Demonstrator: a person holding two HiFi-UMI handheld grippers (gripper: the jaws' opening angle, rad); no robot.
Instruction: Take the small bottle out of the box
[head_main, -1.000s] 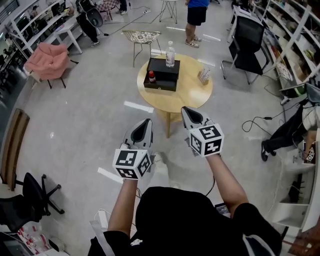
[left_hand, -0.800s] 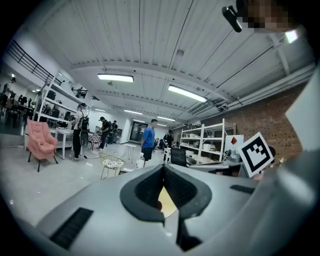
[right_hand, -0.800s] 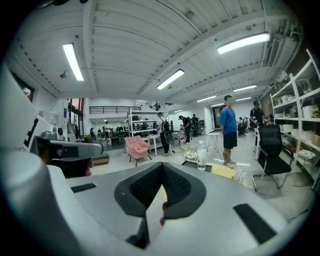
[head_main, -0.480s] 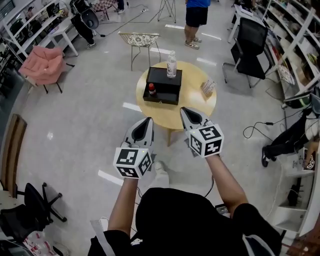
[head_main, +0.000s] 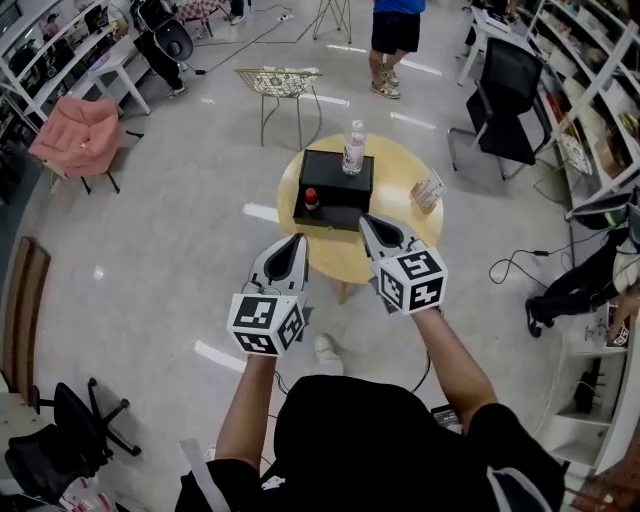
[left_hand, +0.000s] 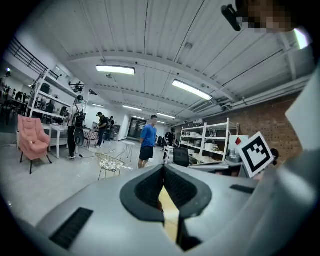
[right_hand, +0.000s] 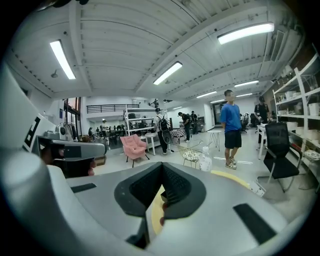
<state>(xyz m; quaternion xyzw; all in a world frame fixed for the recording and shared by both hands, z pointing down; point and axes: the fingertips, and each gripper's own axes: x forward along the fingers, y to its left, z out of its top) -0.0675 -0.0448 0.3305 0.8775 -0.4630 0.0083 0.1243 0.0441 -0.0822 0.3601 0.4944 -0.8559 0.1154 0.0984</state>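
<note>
both grippers are held out side by side in front of the person, short of the near edge of the round wooden counter (head_main: 402, 172). the left gripper (head_main: 292, 243) has its fingers pressed together with nothing between them; in the left gripper view its dark pads (left_hand: 176, 186) meet in a closed v. the right gripper (head_main: 368, 222) is the same, fingers closed and empty, and its tip shows over the counter's near edge in the head view. each carries a cube with square markers at the wrist end.

the black box (head_main: 336, 180) sits on the counter, left of its middle. the small bottle (head_main: 311, 199), with a red cap, stands upright in the near left part of the box, well apart from both grippers. a clear water bottle (head_main: 354, 147) stands upright at the box's far edge; whether it rests on the box or just behind it cannot be told. a small pale card-like thing (head_main: 430, 189) is near the counter's right edge, apart from the box.

beyond the far edge of the counter stands a white wire chair (head_main: 279, 79), and further off a person in a blue shirt and dark shorts (head_main: 395, 25). a pink armchair (head_main: 78, 137) is off to the left on the floor, and a black office chair (head_main: 510, 76) to the right beside white shelving (head_main: 590, 70).
</note>
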